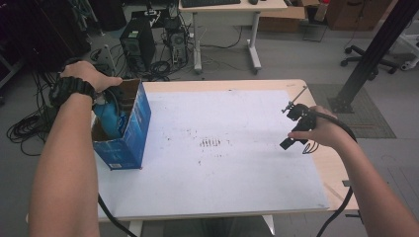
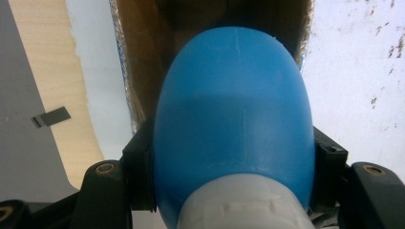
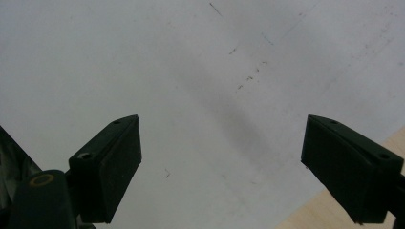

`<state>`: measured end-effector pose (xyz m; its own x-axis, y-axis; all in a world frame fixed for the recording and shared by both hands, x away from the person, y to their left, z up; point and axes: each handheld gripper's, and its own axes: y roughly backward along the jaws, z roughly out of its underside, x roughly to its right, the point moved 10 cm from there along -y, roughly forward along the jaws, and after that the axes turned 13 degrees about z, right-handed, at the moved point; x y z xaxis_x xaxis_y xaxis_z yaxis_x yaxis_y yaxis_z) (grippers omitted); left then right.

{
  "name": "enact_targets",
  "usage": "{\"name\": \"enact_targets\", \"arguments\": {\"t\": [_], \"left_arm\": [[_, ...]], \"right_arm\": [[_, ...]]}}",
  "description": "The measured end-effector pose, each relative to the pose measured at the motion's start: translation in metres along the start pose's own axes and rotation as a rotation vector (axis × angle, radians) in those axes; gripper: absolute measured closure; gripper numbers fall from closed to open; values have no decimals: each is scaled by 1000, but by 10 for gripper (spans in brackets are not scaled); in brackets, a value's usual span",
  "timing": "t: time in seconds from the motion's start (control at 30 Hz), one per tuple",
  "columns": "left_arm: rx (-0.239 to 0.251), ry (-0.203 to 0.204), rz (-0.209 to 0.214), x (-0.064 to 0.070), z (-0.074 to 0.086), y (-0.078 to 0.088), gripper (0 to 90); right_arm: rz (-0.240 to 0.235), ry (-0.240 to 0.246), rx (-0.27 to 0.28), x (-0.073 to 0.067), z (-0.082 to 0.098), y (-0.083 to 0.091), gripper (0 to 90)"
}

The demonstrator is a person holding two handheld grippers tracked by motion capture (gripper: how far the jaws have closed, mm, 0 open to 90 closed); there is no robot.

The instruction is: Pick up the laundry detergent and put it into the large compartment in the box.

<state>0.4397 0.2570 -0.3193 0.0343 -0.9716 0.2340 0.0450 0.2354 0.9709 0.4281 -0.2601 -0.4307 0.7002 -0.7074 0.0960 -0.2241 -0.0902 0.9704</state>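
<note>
High view looks down and forward over the whole table (image 1: 222, 197). Left gripper cam sits super close, peering into the box (image 2: 143, 57); right gripper cam faces the table's white sheet (image 3: 191, 71), which all three views share.

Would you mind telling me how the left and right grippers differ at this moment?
The left gripper is shut on a blue bottle, while the right gripper is open with nothing between its jaws. The left one reaches into the blue box at the table's left edge; the right one hangs over the white sheet near its right edge. Both are hand-held with black jaws.
</note>
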Motion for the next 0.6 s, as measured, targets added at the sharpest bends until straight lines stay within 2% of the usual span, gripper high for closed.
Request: {"name": "enact_targets", "arguments": {"t": [0.6], "left_arm": [[-16,2,9,-4,-1,-17,374]], "right_arm": [[0,-1,-3,0,1,-1,136]]}}
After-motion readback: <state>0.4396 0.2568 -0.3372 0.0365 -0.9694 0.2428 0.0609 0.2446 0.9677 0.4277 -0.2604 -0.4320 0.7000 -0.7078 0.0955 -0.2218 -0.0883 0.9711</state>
